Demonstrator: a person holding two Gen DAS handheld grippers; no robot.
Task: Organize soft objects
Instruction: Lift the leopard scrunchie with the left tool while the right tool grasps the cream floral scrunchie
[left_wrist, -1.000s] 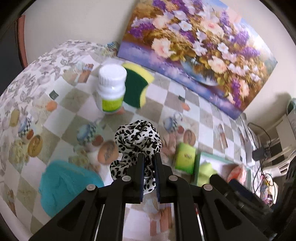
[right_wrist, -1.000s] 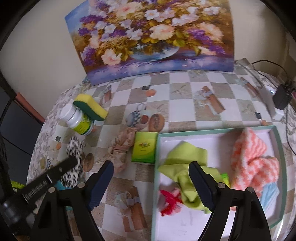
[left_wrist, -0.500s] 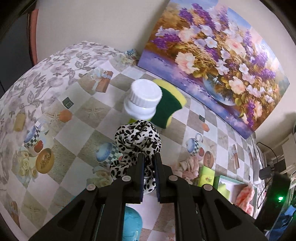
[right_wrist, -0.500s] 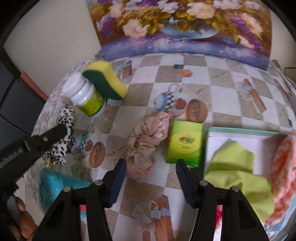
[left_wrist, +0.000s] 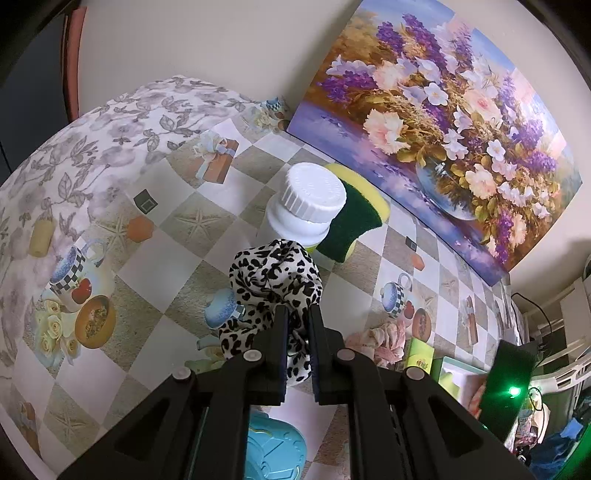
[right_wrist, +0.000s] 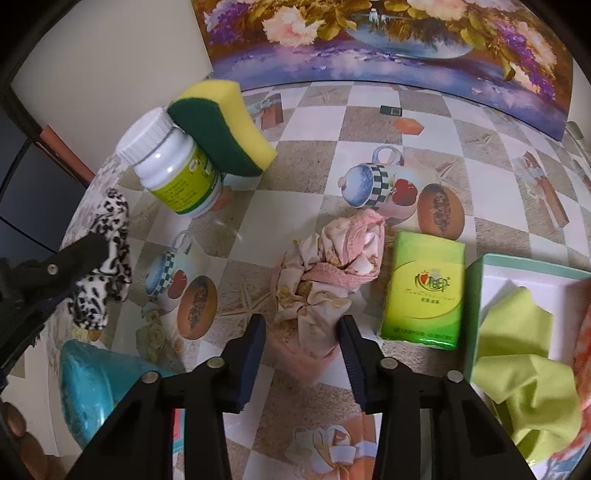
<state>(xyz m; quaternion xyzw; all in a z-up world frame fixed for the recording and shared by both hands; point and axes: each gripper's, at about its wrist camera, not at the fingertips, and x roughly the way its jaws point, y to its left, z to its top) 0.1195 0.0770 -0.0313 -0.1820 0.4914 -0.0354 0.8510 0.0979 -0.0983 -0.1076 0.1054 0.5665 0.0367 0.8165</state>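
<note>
My left gripper (left_wrist: 296, 314) is shut on a black-and-white leopard-print scrunchie (left_wrist: 275, 277) and holds it above the table; it also shows at the left of the right wrist view (right_wrist: 107, 254). My right gripper (right_wrist: 301, 325) is open, its fingers on either side of a crumpled pink cloth (right_wrist: 332, 266) lying on the table. A teal-rimmed tray (right_wrist: 476, 295) at the right holds a lime-green cloth (right_wrist: 524, 354) and an orange-and-white cloth (right_wrist: 583, 332).
A white pill bottle (right_wrist: 173, 170) with a yellow-green sponge (right_wrist: 221, 125) leaning on it stands at the back left. A green tissue pack (right_wrist: 424, 288) lies beside the tray. A turquoise object (right_wrist: 88, 380) sits front left. A flower painting (left_wrist: 443, 122) leans on the wall.
My right gripper has moved left from over the tray and down onto the pink cloth, its fingers narrowing. My left gripper has lifted and swung with the scrunchie held.
</note>
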